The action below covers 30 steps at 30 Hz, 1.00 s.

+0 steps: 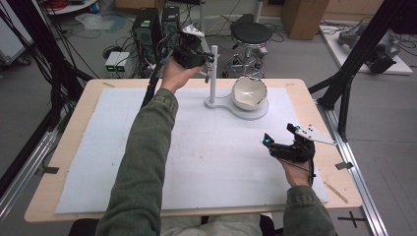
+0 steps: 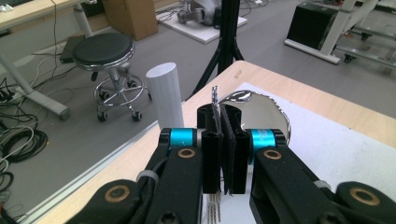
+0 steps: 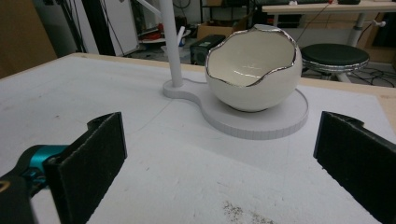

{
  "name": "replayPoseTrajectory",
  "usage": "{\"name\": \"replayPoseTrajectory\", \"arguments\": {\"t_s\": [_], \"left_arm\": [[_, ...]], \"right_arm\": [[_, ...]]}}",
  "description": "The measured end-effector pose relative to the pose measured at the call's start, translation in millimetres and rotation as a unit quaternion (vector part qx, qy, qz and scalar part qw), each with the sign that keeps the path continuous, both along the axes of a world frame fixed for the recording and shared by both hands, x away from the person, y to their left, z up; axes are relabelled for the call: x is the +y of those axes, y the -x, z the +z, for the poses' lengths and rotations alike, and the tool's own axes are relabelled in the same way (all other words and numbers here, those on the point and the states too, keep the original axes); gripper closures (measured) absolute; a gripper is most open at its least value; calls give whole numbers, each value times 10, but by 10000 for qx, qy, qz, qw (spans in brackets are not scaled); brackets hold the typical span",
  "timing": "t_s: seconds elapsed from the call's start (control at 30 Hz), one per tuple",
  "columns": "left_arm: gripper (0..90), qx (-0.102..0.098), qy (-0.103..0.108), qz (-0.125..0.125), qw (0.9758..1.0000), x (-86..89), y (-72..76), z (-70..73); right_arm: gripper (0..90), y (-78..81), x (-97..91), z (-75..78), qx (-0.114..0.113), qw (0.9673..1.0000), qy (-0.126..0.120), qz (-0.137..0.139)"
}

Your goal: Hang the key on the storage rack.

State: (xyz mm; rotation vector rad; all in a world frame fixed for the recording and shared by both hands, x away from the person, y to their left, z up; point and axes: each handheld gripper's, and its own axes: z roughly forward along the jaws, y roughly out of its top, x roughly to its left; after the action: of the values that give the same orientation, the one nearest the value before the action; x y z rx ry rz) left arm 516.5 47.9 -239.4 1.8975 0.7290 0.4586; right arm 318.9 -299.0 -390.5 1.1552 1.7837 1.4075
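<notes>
1. Sleeved forearms come in from the six o'clock edge of the high view; the left forearm stretches long up the table toward twelve o'clock, the right one stays short and low at about four o'clock.
2. Raised at the far end of that reach, the left gripper [image 1: 209,59] sits above the table's far edge, just beside the white post [image 1: 214,73], with the hand [image 1: 174,73] cupped under it and the wrist bent back.
3. Its jaws are clenched on a thin metal fork [image 2: 215,100], seen in the left gripper view pinched between the two black pads [image 2: 212,149].
4. Long axis of the fork runs along the jaws: the handle end pokes out past the tips toward twelve o'clock in that view, and the tines [image 2: 214,212] hang out below at six o'clock.
5. Beyond the jaw tips in the same view lie the post [image 2: 166,100] at eleven o'clock and the shiny rim of the bowl [image 2: 266,114] at one o'clock.
6. Resting low near the table's right edge, the right gripper [image 1: 268,142] points toward ten o'clock in the high view, apart from everything.
7. Its jaws stand released, wide apart with nothing between them.
8. Ahead of them, the egg-shaped white bowl [image 3: 252,74] sits on a round white stand [image 3: 261,123], the post [image 3: 170,42] rising at the stand's left.
</notes>
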Motion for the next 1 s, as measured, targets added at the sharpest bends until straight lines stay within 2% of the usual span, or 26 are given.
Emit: {"name": "replayPoseTrajectory", "arguments": {"t_s": [0.3, 0.37, 0.47, 1.0], "left_arm": [[870, -13, 58, 80, 10000, -102, -40, -47], [870, -74, 38, 171, 9998, -130, -38, -52], [870, -92, 76, 151, 9998, -157, -41, -45], [870, -73, 114, 365, 9992, -266, -95, -80]], "right_arm": [[14, 4, -21, -1, 14, 10000, -35, -19], [14, 3, -24, -2, 10, 10000, -33, -16], [14, 3, -23, -5, 25, 10000, -38, -26], [14, -6, -23, -12, 30, 10000, -39, -27]]}}
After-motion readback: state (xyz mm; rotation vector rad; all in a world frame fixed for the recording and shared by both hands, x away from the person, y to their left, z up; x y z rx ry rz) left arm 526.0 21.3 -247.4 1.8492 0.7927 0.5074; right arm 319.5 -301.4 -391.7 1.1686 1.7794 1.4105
